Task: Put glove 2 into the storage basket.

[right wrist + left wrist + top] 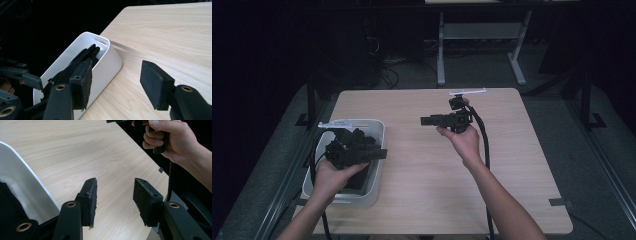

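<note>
A white bin (pixel 362 197) stands at the table's left side, holding dark things (pixel 357 137) that look like black gloves (pixel 85 56). My left gripper (pixel 382 153) hovers over the bin and points right. In the left gripper view its jaws (pixel 115 197) stand apart over bare wood with nothing between them, next to the bin's wall (pixel 30 192). My right gripper (pixel 424 120) is held above the table's middle, pointing left toward the bin. Its jaws (pixel 116 82) are open and hold nothing, and the bin (pixel 107 62) lies beyond them.
The light wooden table (pixel 427 175) has bare room in front and to the right. A cable (pixel 484 145) trails from the right gripper along the forearm. The other hand (pixel 170 140) grips its handle. Dark floor and a table frame (pixel 441 50) lie beyond the far edge.
</note>
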`<move>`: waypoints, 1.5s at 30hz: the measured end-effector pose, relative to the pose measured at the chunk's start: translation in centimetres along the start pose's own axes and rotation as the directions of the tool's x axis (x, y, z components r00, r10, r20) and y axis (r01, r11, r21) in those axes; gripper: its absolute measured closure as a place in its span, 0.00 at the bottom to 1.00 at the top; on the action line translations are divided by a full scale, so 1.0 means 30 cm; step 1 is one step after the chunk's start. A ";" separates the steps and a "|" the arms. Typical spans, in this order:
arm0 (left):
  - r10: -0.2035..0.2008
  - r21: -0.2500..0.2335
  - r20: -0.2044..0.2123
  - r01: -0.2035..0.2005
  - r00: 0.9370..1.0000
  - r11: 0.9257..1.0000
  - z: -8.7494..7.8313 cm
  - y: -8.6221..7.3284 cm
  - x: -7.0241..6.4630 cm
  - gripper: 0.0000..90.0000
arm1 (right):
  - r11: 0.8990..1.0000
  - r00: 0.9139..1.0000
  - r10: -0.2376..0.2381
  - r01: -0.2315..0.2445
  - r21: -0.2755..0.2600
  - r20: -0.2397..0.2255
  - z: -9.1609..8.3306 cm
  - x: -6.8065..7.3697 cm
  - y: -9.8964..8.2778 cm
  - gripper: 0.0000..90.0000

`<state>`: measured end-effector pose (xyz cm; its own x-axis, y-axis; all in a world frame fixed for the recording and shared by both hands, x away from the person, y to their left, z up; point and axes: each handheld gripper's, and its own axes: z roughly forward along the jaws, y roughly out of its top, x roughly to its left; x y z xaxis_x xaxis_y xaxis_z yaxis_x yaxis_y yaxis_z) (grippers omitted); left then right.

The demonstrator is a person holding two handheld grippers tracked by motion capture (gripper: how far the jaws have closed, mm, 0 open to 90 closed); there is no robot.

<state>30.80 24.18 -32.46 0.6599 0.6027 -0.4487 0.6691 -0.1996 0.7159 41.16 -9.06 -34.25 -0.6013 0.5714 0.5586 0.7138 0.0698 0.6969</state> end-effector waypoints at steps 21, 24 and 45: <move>0.012 0.010 0.034 -0.012 0.999 1.000 0.066 0.020 -0.030 0.52 | 0.999 0.999 0.029 -0.029 -0.015 0.029 -0.083 -0.055 -0.029 0.44; 0.013 0.013 0.040 -0.014 0.999 1.000 0.081 0.024 -0.037 0.51 | 0.999 0.999 0.033 -0.032 -0.020 0.030 -0.093 -0.062 -0.035 0.44; 0.043 0.038 0.071 -0.045 0.997 0.998 0.161 0.044 -0.080 0.43 | 0.997 0.997 0.061 -0.058 -0.043 0.057 -0.186 -0.116 -0.080 0.43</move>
<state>31.74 18.73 -33.03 0.7105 0.5369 -0.4548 0.6510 -0.2563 0.7145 39.56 -15.78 -35.36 -0.5355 0.6200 0.5734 0.7313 0.0009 0.6820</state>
